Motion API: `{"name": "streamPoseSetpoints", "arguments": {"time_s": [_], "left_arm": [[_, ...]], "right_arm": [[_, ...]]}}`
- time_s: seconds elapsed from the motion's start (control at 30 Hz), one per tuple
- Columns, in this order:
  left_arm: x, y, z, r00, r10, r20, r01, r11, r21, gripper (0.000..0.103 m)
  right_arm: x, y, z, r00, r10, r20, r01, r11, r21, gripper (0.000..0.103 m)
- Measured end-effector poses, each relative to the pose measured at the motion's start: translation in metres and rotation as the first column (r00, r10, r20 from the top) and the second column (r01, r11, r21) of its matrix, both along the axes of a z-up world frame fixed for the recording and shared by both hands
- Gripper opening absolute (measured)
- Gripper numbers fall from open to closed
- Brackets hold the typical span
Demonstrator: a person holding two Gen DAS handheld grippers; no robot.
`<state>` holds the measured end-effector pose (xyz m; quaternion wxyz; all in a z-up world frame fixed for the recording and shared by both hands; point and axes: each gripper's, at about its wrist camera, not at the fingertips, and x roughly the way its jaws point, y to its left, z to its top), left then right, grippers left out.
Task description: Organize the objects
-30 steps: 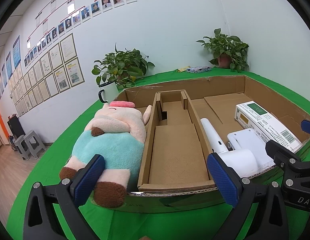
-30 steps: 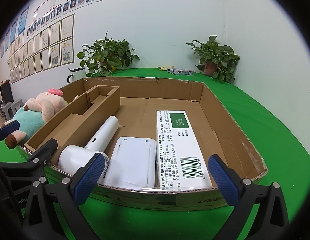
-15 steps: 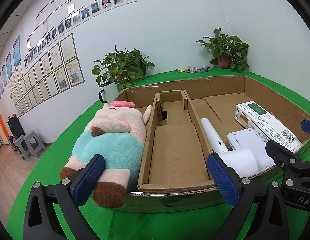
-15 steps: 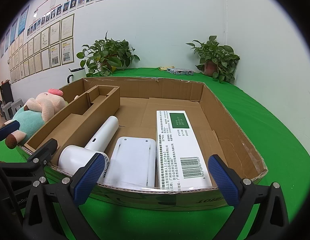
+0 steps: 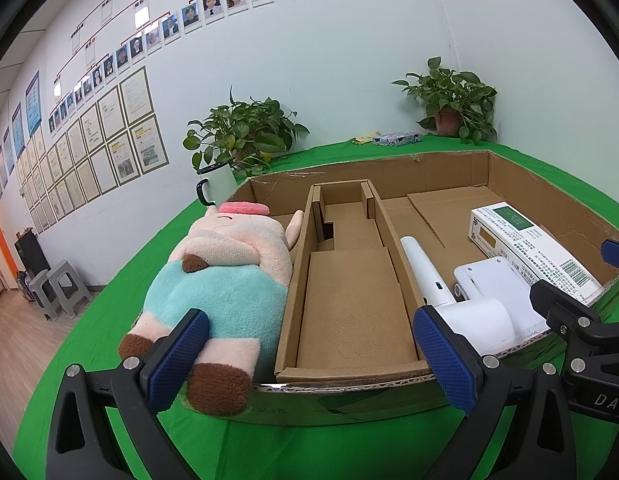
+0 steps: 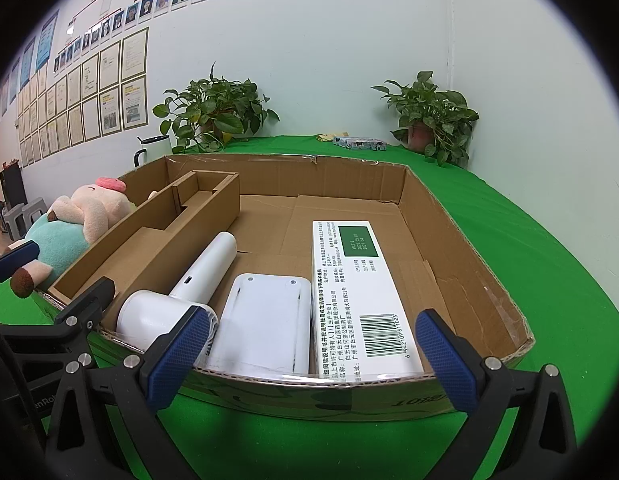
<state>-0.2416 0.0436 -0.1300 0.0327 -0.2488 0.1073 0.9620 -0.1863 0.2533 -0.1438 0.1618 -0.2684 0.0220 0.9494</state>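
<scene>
A wide cardboard box point(image 5: 449, 168) point(image 6: 465, 256) stands on the green table. Its left part holds a plush pig point(image 5: 225, 276) point(image 6: 73, 220). A cardboard insert point(image 5: 353, 292) point(image 6: 149, 248) sits beside the pig. To the right lie a white hair dryer point(image 5: 449, 292) point(image 6: 189, 284), a flat white device point(image 5: 497, 284) point(image 6: 265, 320) and a white-and-green carton point(image 5: 529, 244) point(image 6: 361, 288). My left gripper point(image 5: 309, 356) is open and empty before the box's front wall. My right gripper point(image 6: 309, 356) is open and empty before the same wall, further right.
Two potted plants point(image 5: 245, 136) point(image 5: 453, 100) stand at the back of the table by the wall. A white mug point(image 5: 217, 184) stands behind the box. A small packet point(image 5: 397, 138) lies at the back. Grey stools point(image 5: 57, 288) stand on the floor at left.
</scene>
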Motion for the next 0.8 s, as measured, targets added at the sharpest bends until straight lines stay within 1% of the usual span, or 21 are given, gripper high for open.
{"name": "streamPoseSetpoints", "arguments": {"time_s": [0.8], "left_arm": [[-0.0007, 0.0012, -0.001, 1.0, -0.002, 0.002, 0.002, 1.0, 0.004, 0.103]], "right_arm": [[0.0, -0.0001, 0.0002, 1.0, 0.0, 0.0, 0.0, 1.0, 0.001, 0.102]]}}
